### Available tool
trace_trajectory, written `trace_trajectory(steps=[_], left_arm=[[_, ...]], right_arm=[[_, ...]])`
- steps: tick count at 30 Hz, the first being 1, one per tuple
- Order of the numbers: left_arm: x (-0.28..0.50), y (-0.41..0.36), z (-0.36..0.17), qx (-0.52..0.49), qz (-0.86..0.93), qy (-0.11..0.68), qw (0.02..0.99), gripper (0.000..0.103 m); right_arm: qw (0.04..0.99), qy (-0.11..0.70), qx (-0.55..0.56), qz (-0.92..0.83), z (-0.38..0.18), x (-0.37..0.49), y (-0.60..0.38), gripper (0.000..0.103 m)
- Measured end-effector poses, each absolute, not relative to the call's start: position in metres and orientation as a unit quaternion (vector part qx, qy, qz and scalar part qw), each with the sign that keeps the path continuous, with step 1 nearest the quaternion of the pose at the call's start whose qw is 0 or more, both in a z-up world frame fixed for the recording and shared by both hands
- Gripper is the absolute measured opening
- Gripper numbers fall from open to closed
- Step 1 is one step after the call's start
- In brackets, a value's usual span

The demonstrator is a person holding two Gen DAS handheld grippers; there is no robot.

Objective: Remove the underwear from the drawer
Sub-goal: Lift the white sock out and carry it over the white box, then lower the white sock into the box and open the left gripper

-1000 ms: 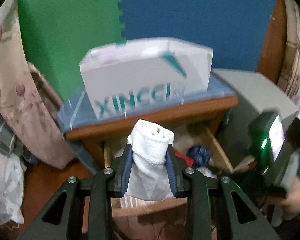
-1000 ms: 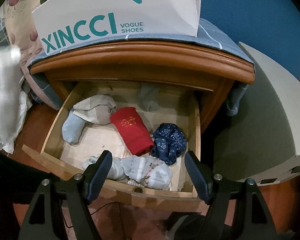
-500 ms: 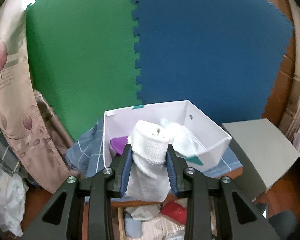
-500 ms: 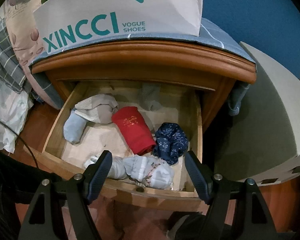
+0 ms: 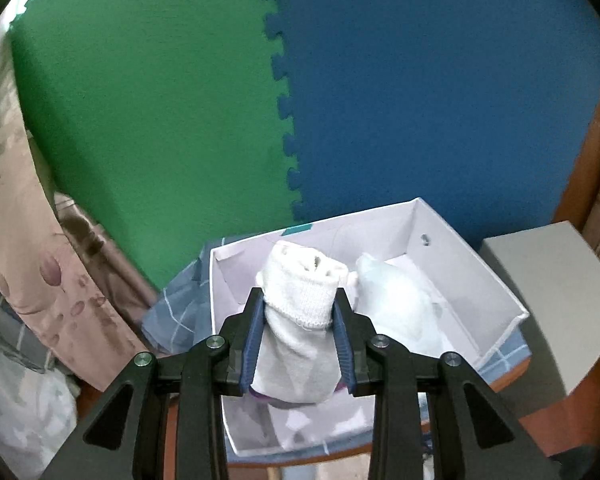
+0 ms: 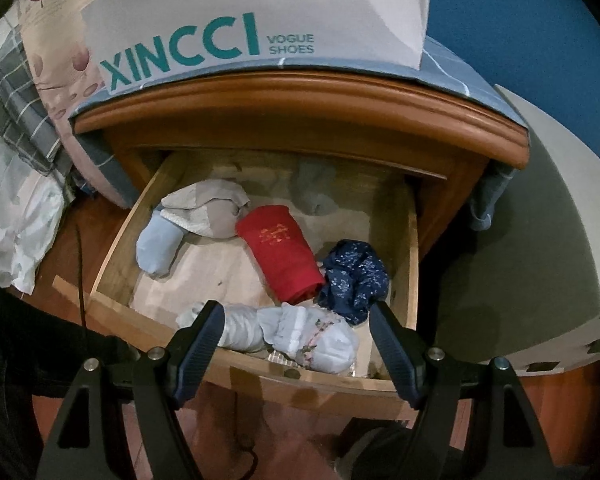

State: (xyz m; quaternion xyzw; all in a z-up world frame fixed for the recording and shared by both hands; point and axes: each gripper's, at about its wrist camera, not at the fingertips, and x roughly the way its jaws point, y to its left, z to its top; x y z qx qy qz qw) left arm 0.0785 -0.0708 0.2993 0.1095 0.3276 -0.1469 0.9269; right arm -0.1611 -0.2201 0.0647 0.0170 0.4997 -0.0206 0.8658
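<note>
While the left gripper (image 5: pixel 298 340) has its fingers clamped on a rolled white bundle (image 5: pixel 300 316) above the open white shoebox (image 5: pixel 480 276), which already holds a pale bundle (image 5: pixel 396 296), the job looks partly done; the release is not yet made. Over the open drawer (image 6: pixel 112 256) the right gripper (image 6: pixel 298 348) hangs with fingers spread and empty; a red roll (image 6: pixel 280 252), a navy floral piece (image 6: pixel 354 280), a light blue bundle (image 6: pixel 312 336) and others remain. Nothing blocks the box, I judge; the overhanging nightstand top (image 6: pixel 300 108) shades the drawer's back.

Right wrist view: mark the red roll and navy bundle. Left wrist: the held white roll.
red roll (image 6: pixel 281 252), right wrist view, middle of its top face
navy bundle (image 6: pixel 354 280), right wrist view, centre of the crumple
white roll (image 5: pixel 300 312), left wrist view, ribbed cuff
</note>
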Motion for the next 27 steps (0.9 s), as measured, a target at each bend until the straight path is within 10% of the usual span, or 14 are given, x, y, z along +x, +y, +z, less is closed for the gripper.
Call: trace_trajectory(steps=[27], left_arm=[[0.198,-0.113,0.249,0.080,-0.090,0.423,0.898,0.030]], right_arm=[[0.860,0.509,-0.019,0.022,0.055,-0.157,-0.190,0.077]])
